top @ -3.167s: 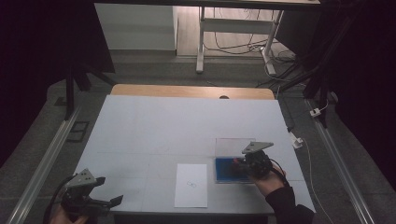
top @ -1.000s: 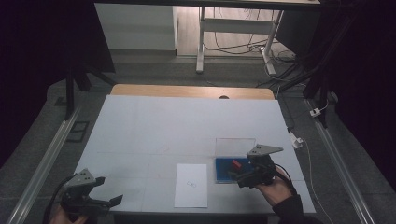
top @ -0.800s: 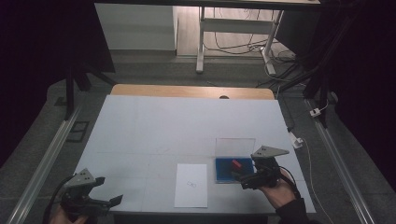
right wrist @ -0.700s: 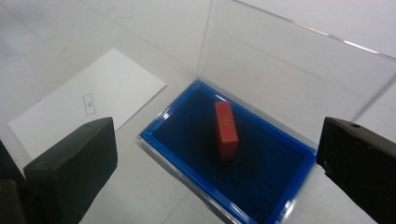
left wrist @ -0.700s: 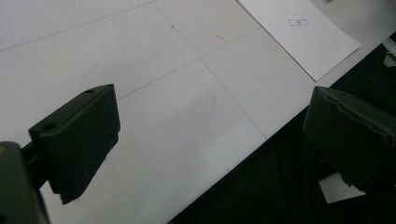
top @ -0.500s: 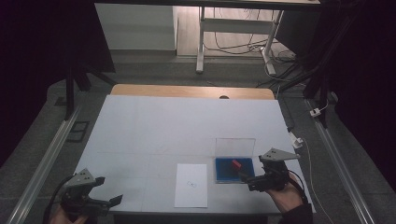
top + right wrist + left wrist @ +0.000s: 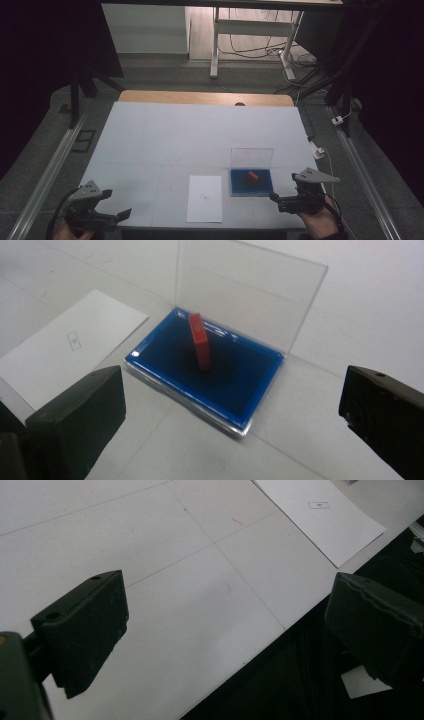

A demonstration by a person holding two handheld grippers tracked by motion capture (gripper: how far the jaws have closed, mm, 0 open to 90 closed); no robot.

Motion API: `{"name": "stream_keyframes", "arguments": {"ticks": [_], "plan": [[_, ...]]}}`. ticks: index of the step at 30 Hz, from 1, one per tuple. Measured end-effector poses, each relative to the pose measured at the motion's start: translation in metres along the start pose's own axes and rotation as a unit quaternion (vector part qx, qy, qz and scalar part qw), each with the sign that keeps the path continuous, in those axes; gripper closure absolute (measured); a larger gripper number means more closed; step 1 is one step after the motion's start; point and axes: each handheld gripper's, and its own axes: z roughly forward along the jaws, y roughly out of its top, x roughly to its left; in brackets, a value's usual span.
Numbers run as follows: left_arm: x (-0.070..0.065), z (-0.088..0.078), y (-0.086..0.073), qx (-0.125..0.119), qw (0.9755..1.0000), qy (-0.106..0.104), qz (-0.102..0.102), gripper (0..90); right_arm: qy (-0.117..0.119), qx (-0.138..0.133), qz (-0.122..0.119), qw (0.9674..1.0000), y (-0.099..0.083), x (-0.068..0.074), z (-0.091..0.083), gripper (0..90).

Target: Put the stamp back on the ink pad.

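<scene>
A small block stands in the open-lidded tray, with a paper sheet just left of it on the table.

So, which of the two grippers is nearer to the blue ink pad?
The right gripper: it hovers open just beside the blue ink pad, facing its red stamp. The left gripper sits past the white paper.

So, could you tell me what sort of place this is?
Probably a lab recording station: a white table flanked by metal rails, loose floor cables beyond, and dark surroundings.
</scene>
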Motion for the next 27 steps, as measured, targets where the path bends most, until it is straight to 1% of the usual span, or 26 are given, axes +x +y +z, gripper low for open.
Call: {"name": "stream_keyframes", "arguments": {"ticks": [6,13,18,22,25,27], "plan": [[0.000,0.000,0.000,0.000,1.0000,0.001,0.000,4.2,-0.014,0.006,0.011,0.9998,-0.010,-0.002,-0.010,0.0],[0.000,0.000,0.000,0.000,1.0000,0.000,0.000,4.2,-0.022,0.013,0.023,0.9994,-0.022,-0.005,-0.018,0.0],[0.000,0.000,0.000,-0.001,1.0000,0.001,0.000,4.2,-0.024,0.019,0.033,0.9990,-0.030,-0.007,-0.024,0.0],[0.000,0.000,0.000,-0.001,1.0000,0.001,0.000,4.2,-0.025,0.032,0.036,0.9985,-0.035,-0.008,-0.026,0.0],[0.000,0.000,0.000,0.000,1.0000,0.000,0.000,4.3,-0.025,0.034,0.037,0.9984,-0.036,-0.007,-0.028,0.0],[0.000,0.000,0.000,0.001,1.0000,0.000,0.000,4.3,-0.027,0.043,0.036,0.9981,-0.037,-0.007,-0.028,0.0]]}}
